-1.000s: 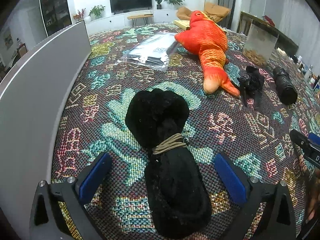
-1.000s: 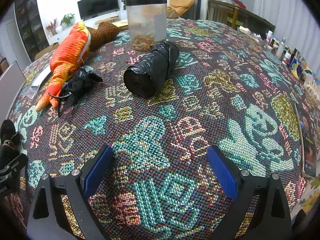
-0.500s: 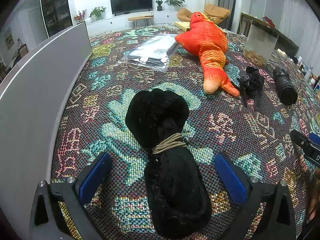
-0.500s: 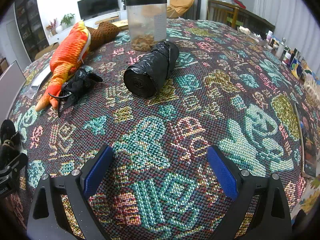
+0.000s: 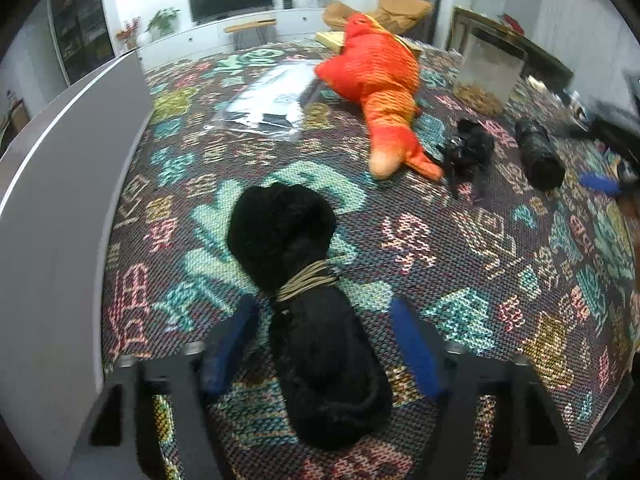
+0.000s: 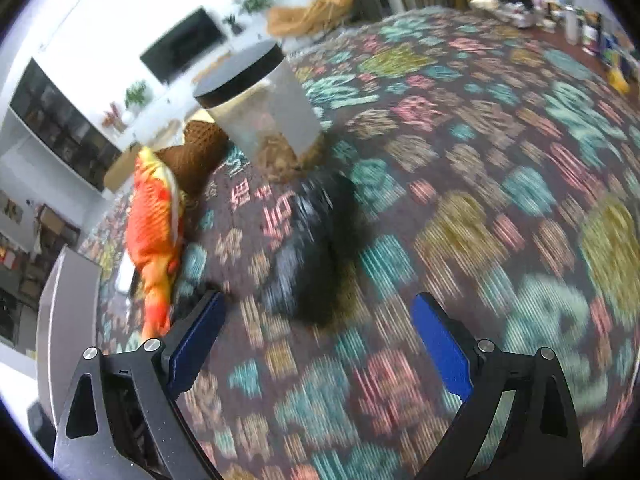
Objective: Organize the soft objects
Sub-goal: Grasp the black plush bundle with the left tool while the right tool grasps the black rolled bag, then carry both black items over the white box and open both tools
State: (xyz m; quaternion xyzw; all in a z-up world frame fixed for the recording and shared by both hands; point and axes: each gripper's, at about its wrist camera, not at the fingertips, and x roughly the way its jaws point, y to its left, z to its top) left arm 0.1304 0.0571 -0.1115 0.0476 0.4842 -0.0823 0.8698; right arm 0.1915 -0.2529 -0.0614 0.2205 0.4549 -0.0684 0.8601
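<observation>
A black furry bundle (image 5: 316, 344) tied with tan cord lies on the patterned cloth. My left gripper (image 5: 324, 320) straddles its near half and its jaws are closing. The blue pads stand close on both sides, and a sliver of cloth still shows beside the left pad. In the blurred right wrist view, my right gripper (image 6: 320, 336) is open over the cloth with nothing between its pads. A black roll (image 6: 316, 248) lies just ahead of it. An orange fish plush (image 5: 380, 80) lies further back, with a small black crumpled item (image 5: 468, 148) at its tail.
A grey panel (image 5: 52, 200) runs along the left edge. A clear plastic bag (image 5: 272, 104) lies flat near the fish. A clear container with a black lid (image 6: 260, 108) stands behind the roll, next to a brown knitted item (image 6: 200, 152). Small clutter lines the far right edge.
The left jaws have narrowed from wide open to close around the black bundle. The right gripper has moved toward the black roll and tilted, so its view is now blurred.
</observation>
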